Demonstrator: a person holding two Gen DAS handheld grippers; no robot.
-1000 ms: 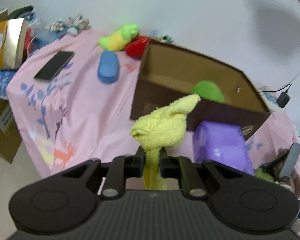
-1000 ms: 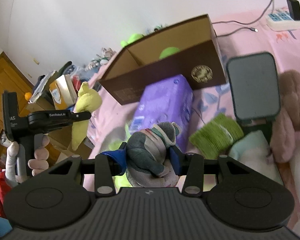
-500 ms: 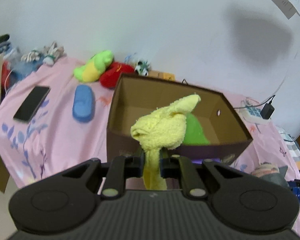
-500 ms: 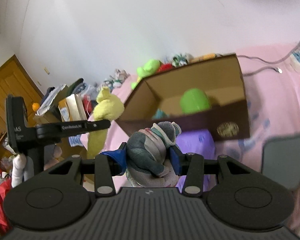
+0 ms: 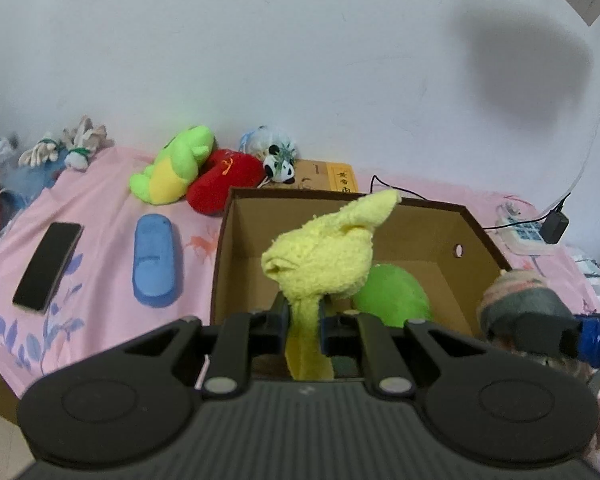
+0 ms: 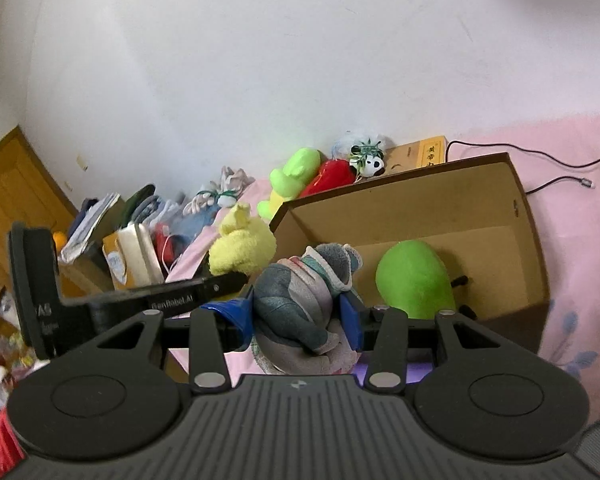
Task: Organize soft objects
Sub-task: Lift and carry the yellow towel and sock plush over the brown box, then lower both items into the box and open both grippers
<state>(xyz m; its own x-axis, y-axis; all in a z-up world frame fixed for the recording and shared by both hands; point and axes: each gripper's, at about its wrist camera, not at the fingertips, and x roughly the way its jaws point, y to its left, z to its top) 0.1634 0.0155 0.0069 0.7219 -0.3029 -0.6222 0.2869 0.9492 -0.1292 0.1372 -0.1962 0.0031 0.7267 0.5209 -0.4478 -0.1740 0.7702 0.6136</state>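
A lived-in home bedroom — a pink printed bedsheet point(image 5: 100, 216) strewn with plush toys point(image 5: 172, 170), a phone point(image 5: 48, 266), a power strip point(image 5: 524, 232) — beside a wooden door point(image 6: 16, 196) and cluttered shelves.

The right gripper point(image 6: 302, 314) is black ribbed plastic with 2 blue fingers point(image 6: 236, 316).

The cardboard box point(image 5: 476, 236) stands open-topped — only a green plush point(image 5: 392, 296) fills its right floor.

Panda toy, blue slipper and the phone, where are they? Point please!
panda toy point(image 5: 281, 165), left wrist view, on its white face.
blue slipper point(image 5: 156, 258), left wrist view, middle of its top.
phone point(image 5: 48, 266), left wrist view, middle of its dark screen.
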